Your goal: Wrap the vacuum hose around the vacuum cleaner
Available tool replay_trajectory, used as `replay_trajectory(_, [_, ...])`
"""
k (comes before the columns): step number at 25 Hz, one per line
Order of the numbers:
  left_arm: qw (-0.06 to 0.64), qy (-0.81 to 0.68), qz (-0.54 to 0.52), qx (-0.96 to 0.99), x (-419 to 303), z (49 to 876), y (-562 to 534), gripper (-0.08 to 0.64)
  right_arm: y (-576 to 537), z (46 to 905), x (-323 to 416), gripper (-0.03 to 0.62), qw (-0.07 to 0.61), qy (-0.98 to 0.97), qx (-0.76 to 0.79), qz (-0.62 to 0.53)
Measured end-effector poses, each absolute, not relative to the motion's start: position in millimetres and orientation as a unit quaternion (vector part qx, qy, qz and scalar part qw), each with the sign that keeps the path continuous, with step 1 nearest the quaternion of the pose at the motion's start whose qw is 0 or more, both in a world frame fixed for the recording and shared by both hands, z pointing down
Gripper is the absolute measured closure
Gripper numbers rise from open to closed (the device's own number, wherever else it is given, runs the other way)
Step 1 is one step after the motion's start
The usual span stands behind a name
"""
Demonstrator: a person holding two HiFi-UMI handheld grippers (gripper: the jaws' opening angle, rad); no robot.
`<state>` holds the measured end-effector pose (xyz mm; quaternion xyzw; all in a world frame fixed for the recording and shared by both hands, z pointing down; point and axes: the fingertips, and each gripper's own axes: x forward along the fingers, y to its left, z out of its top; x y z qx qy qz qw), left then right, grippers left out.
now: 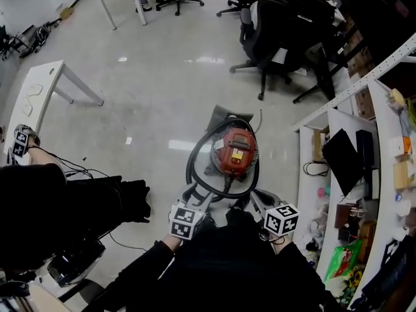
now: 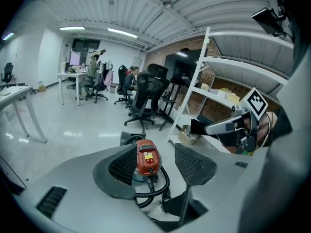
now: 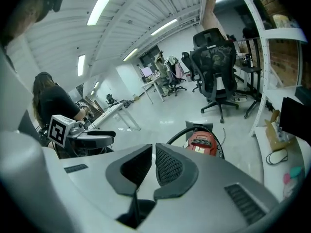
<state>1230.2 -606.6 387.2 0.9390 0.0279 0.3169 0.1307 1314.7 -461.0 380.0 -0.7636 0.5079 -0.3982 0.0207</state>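
A red vacuum cleaner [image 1: 235, 151] stands on the pale floor just ahead of me. Its black hose [image 1: 193, 168] lies looped round its body. In the left gripper view the vacuum cleaner [image 2: 147, 161] shows beyond the jaws, with the hose [image 2: 158, 191] curling below it. My left gripper [image 1: 195, 197] is near the hose's left side, its jaws apart with nothing between them [image 2: 155, 153]. My right gripper [image 1: 257, 199] hangs at the vacuum's near right, pads together and empty [image 3: 151, 149]. The vacuum cleaner [image 3: 203, 142] sits beyond it.
Black office chairs [image 1: 279, 31] stand beyond the vacuum. A white table [image 1: 39, 93] is at the far left. White shelving [image 1: 390, 148] full of small items runs along the right. Another person in black [image 1: 58, 207] stands close on my left.
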Motion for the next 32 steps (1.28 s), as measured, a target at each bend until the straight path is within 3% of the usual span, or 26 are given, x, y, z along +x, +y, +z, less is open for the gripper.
replay_trajectory(13, [0.104, 0.027, 0.295, 0.949, 1262.7, 345.7, -574.4, 0.304, -432.9, 352.2, 1337.2, 0.558, -0.002, 0.525, -0.776, -0.350])
replay_trajectory(32, [0.066, 0.015, 0.350, 0.934, 1280.6, 350.8, -492.6, 0.304, -359.2, 378.3, 1355.5, 0.558, 0.030, 0.541, -0.758, -0.364])
